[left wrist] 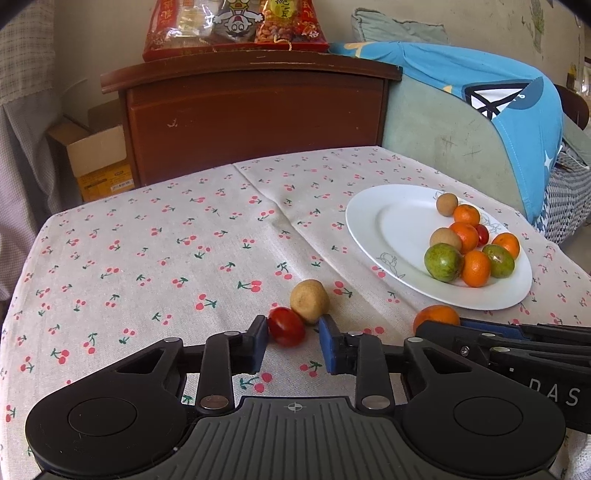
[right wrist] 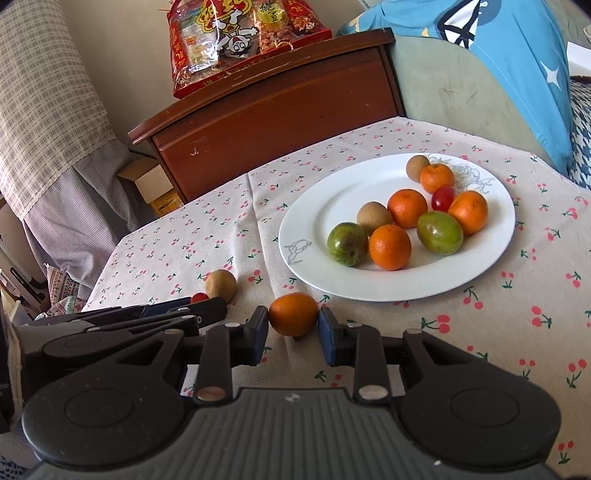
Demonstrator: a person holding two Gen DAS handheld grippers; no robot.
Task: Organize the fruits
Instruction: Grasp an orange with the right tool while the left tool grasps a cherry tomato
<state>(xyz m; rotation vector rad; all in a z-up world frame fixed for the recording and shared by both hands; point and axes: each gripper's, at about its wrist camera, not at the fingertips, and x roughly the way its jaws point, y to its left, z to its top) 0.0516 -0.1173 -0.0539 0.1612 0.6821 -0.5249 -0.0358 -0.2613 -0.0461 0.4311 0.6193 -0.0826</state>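
A white plate [right wrist: 321, 206] holds several fruits: oranges, two green fruits, brown longans and a cherry tomato. It also shows in the left wrist view [left wrist: 384, 221]. My left gripper [left wrist: 293, 332] is open around a red cherry tomato [left wrist: 286, 326] on the cloth, with a gap at its right pad; a brown longan [left wrist: 309, 301] lies just beyond. My right gripper [right wrist: 293, 323] has both pads against a loose orange [right wrist: 293, 314], held just above the cloth near the plate's front rim. The orange also shows in the left wrist view [left wrist: 436, 315].
The table has a cherry-print cloth [left wrist: 166, 258]. Behind it stand a brown wooden cabinet [left wrist: 255, 110] with a red snack pack [left wrist: 236, 26] on top, a cardboard box [left wrist: 96, 158] at the left and a sofa with a blue cover [left wrist: 480, 81] at the right.
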